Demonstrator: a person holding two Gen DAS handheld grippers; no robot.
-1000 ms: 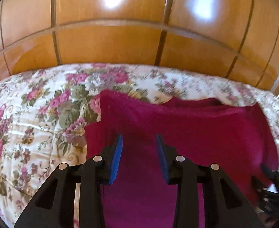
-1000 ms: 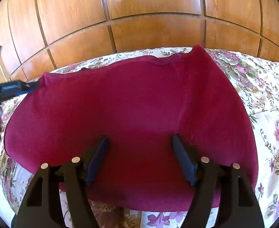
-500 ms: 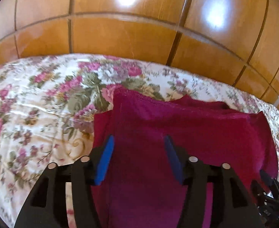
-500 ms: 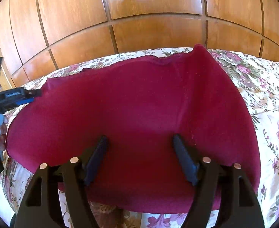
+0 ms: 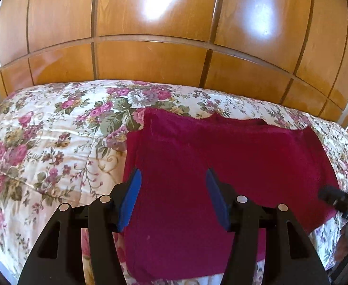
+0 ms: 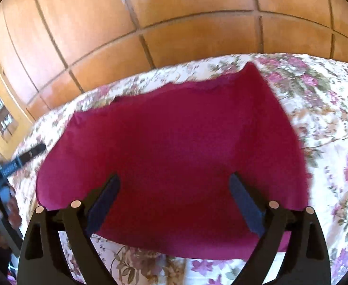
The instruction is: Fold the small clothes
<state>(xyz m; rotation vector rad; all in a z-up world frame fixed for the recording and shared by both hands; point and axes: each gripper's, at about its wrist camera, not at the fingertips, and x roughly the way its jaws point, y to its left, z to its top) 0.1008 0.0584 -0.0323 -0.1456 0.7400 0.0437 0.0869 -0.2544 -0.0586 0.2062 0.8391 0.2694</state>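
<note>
A dark red garment (image 5: 221,161) lies folded flat on the floral bedspread (image 5: 43,142). It also shows in the right wrist view (image 6: 174,142), spread wide. My left gripper (image 5: 174,194) is open and empty, held above the garment's left part. My right gripper (image 6: 174,201) is open and empty above the garment's near edge. The right gripper's tip shows at the right edge of the left wrist view (image 5: 340,201); the left gripper shows at the left edge of the right wrist view (image 6: 19,159).
A wooden panelled wardrobe (image 5: 174,35) stands behind the bed. The floral bedspread (image 6: 328,118) extends left and right of the garment. A wooden shelf unit (image 6: 0,116) is at the far left of the right wrist view.
My left gripper opened wider and drew back from the garment's edge. My right gripper tilted and shifted, blurring its view. The garment lies still.
</note>
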